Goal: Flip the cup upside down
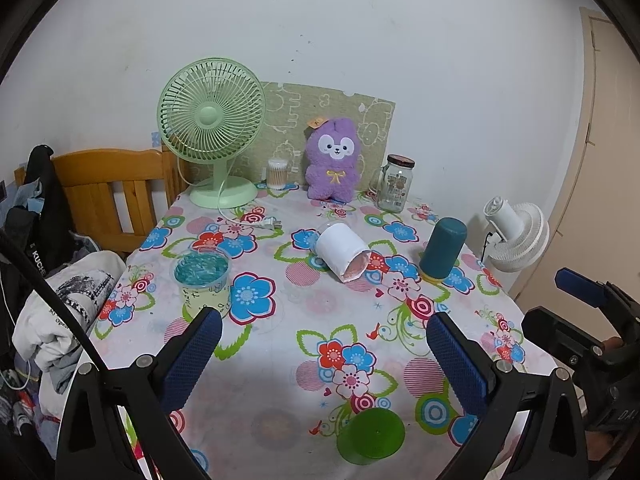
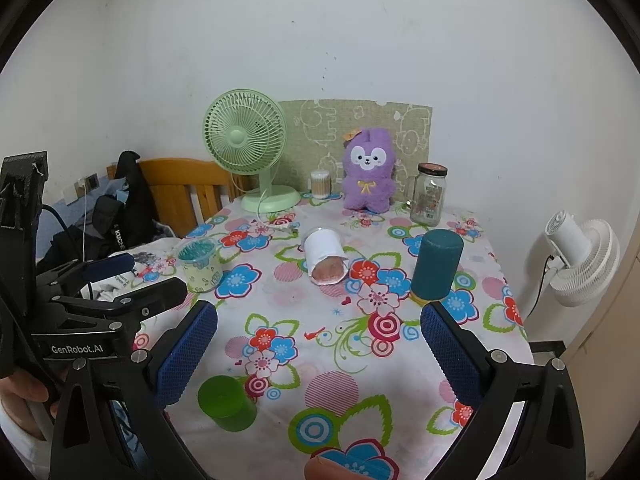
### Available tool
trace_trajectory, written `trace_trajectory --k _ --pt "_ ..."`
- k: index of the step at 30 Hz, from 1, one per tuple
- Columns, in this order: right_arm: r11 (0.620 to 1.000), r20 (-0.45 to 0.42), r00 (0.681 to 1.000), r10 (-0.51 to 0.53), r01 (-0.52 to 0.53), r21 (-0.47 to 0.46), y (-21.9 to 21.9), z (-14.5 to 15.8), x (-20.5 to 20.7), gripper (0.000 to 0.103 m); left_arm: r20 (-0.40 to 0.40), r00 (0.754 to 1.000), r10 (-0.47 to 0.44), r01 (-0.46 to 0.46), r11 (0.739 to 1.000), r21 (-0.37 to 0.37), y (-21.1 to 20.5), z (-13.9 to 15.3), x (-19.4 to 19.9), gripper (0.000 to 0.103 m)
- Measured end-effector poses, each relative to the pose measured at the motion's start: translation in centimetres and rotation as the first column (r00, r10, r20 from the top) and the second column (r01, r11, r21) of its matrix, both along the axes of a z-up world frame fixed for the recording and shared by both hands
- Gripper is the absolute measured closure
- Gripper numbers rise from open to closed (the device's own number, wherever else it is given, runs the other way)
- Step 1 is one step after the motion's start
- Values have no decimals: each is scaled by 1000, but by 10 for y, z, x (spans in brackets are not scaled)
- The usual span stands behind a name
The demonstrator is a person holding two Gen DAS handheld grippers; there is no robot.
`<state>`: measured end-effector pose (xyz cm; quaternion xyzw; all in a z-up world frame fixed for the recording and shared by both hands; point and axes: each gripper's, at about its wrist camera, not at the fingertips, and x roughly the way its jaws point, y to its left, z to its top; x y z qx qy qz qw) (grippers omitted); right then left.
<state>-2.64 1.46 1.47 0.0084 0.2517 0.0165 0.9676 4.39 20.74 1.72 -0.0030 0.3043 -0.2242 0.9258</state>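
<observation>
Both the left gripper (image 1: pixel 324 354) and the right gripper (image 2: pixel 319 344) hang empty, fingers spread wide above the floral tablecloth (image 1: pixel 280 344). The green plastic cup (image 1: pixel 370 434) stands nearest the table's front edge (apparently already bottom-up); it looks light, stiff and slick, best pinched mid-wall.

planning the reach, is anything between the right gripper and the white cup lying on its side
Nothing visible. Only tablecloth lies between the open right gripper and the white cup. The teal cup stands off to the right, the green cup nearer on the left.
</observation>
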Motion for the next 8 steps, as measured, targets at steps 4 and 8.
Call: trace_trajectory --k 4,8 --pt "1000 -1 1000 1 -1 2 0 0 0 1 -2 1000 -4 4 1000 -9 0 1 1 0" --pt "1000 0 1000 2 -2 -3 0 0 0 1 1 1000 -2 2 1000 -7 1 2 0 0"
